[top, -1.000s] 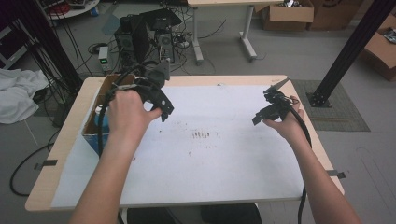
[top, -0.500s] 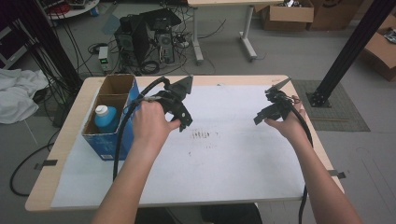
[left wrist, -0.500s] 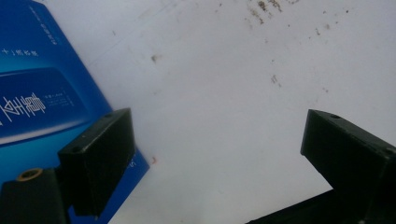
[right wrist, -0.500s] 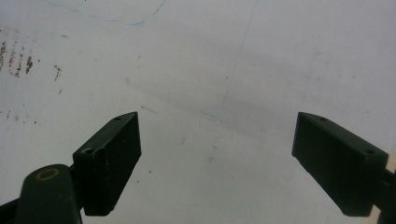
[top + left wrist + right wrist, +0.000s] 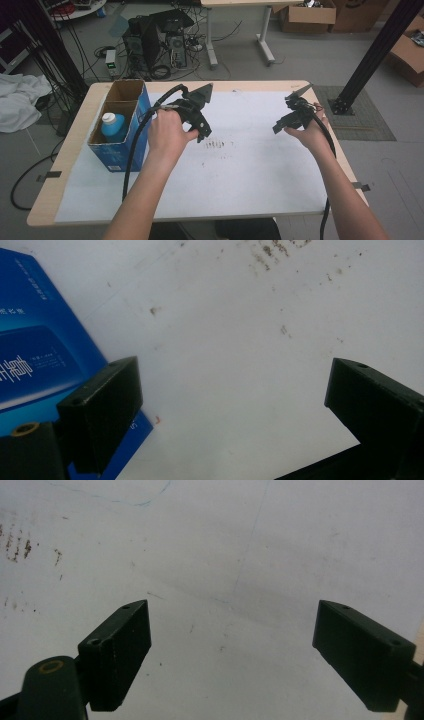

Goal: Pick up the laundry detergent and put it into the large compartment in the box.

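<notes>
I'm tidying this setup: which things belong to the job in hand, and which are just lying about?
Job:
- blue box
- bottle inside it
- left gripper, open, empty
- right gripper, open, empty

Lying about:
- computer towers
- cardboard boxes
- white cloth

Table (image 5: pixel 65 172): light wooden top, showing bare at its left, right and far edges.
Cover: a white paper sheet (image 5: pixel 240 185) is lying flat over most of the top.
Marks: small brown specks (image 5: pixel 216 145) are sitting on the sheet near its middle.
Box: a blue cardboard box (image 5: pixel 120 150) is standing open-topped at the left edge, partly on the sheet.
</notes>
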